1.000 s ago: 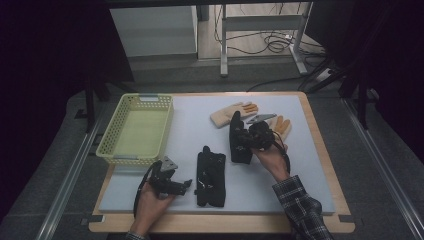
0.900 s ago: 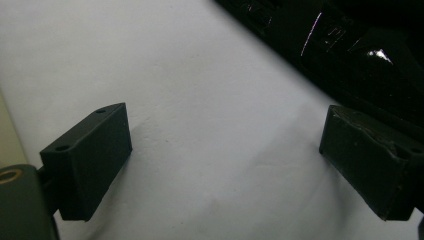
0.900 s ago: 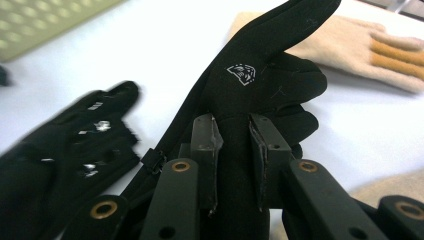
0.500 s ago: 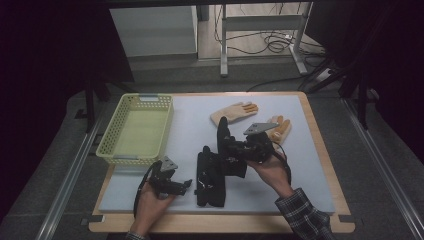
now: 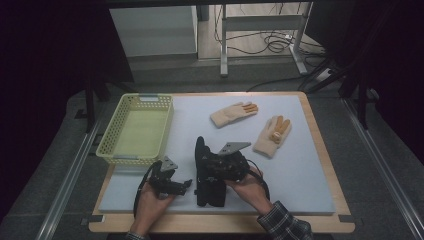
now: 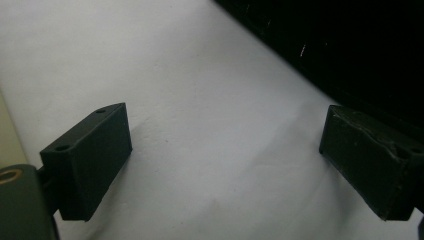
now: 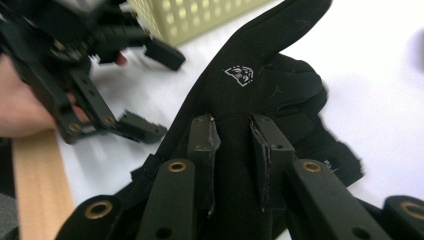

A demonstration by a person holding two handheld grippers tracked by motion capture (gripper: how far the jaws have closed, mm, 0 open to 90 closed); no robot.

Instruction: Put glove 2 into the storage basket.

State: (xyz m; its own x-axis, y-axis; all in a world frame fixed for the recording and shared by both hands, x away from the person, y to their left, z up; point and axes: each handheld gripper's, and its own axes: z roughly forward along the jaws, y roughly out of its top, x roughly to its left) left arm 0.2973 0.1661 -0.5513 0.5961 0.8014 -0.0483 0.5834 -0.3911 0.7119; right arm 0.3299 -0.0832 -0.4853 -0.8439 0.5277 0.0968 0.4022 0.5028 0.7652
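Pinching a black glove point(image 7: 235, 125) by a fold of its fabric, the right gripper point(image 7: 234, 165) has its jaws nearly together, and they have just been easing apart a little with the cloth between them. That narrow bite is the weak point: if the pads slacken further, the glove could slip out and drop short. It hangs over a second black glove point(image 5: 210, 192) lying at the near middle of the mat point(image 5: 300, 175) (the two are hard to tell apart from above), so the carried one might snag or drag its partner along. The left gripper point(image 5: 186, 184) rests just to the left, jaws wide with nothing between them, close enough for a bump. Farther left sits the basket point(image 5: 112, 145); a dangling cuff could catch its rim. Two tan gloves point(image 5: 234, 114) point(image 5: 272, 136) lie well apart, far right.
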